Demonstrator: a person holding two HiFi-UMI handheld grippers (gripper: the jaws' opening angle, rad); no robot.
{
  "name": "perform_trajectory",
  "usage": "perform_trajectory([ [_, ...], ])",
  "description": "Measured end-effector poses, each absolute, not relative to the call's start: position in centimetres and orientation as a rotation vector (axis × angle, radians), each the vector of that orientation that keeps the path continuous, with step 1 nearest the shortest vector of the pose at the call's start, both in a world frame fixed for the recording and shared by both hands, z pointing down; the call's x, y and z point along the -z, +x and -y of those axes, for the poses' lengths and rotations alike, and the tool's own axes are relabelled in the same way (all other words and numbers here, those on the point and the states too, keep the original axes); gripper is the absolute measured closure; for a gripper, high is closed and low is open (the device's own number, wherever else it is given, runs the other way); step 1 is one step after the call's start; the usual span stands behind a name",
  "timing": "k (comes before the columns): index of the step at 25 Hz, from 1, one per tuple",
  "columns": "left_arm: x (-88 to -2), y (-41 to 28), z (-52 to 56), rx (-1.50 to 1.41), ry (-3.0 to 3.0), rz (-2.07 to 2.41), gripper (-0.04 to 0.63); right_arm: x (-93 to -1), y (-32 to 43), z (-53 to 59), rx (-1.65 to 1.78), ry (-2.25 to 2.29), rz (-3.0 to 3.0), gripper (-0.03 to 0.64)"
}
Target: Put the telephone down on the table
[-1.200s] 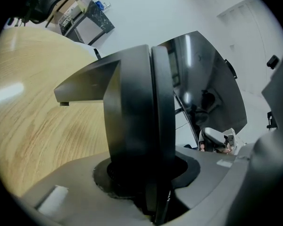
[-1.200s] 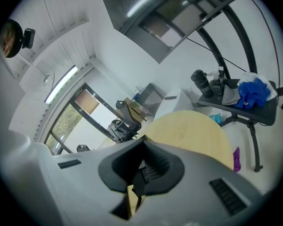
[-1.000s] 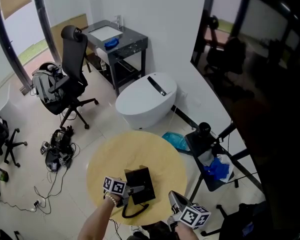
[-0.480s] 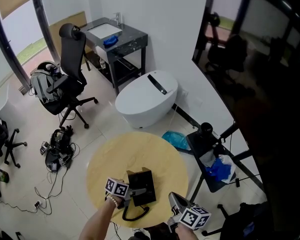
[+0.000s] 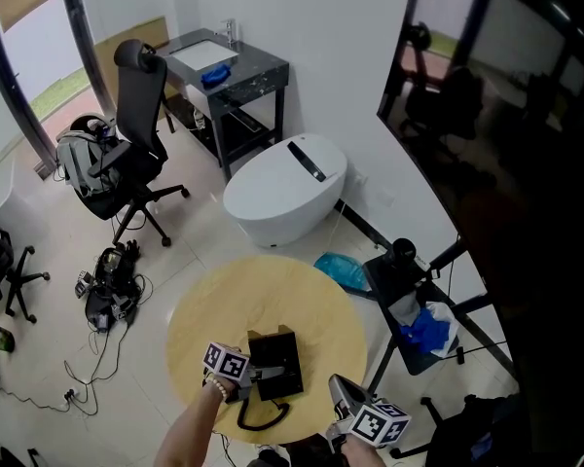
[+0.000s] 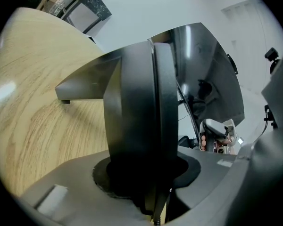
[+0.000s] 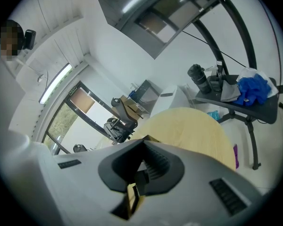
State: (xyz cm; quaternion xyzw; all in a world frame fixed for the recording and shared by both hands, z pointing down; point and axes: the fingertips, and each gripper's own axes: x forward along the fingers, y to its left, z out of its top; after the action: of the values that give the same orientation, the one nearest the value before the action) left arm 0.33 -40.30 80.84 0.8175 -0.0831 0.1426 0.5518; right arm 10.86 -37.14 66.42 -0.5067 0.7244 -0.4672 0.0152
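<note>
The telephone (image 5: 275, 361) is a black box on the round wooden surface (image 5: 273, 295), near the edge closest to you. Its long axis runs away from you, roughly crosswise to your left gripper (image 5: 252, 373). In the left gripper view the telephone (image 6: 141, 102) stands as a thick dark band rising straight out of the jaws. A flat grey part reaches out to the left of the jaws over the wood grain, with a small foot on its underside. You cannot tell from the pictures whether that foot touches the wood. The black cord (image 5: 263, 417) loops out from the telephone's near end, just behind and below the left jaws, at the rim of the surface.

Your left jaws come in from the telephone's left side. They are partly closed and clamped on its near left edge, with the black body filling the gap between them.

Your right gripper (image 5: 340, 385) hangs to the right of the telephone, apart from it, over the near rim. Its jaws are drawn together with nothing between them.

Past the right jaws, off the surface, a black stand (image 5: 389, 275) carries a blue cloth (image 5: 426, 327).
</note>
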Motion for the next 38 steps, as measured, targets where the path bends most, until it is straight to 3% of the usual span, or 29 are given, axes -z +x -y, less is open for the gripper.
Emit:
perform_trajectory([
  [12,-82.8,-1.4,40.7,-0.533,1.937,0.343,0.289,-66.6,10.2,37.5,1.462,-1.552,-2.275,0.614],
  [20,-83.1,-2.3,41.2,-0.550,1.937,0.503,0.245,-66.5,10.0,37.0,1.460,-1.548,-2.277,0.614],
  [24,-82.3,-4.4,42.0,-0.484,1.925,0.632,0.161,-66.1,9.9,36.9,1.452,-1.551,-2.274,0.614],
  [29,-79.6,-7.6,40.6,-0.387,1.926,0.731,0.161,-65.4,9.7,36.5,1.427,-1.558,-2.278,0.614],
  [32,-77.5,-10.3,39.6,-0.280,1.941,0.867,0.217,-65.4,9.6,36.2,1.406,-1.573,-2.285,0.614],
  [38,-72.0,-14.6,34.9,-0.123,1.912,1.070,0.575,-63.5,8.6,35.0,1.305,-1.585,-2.357,0.614],
])
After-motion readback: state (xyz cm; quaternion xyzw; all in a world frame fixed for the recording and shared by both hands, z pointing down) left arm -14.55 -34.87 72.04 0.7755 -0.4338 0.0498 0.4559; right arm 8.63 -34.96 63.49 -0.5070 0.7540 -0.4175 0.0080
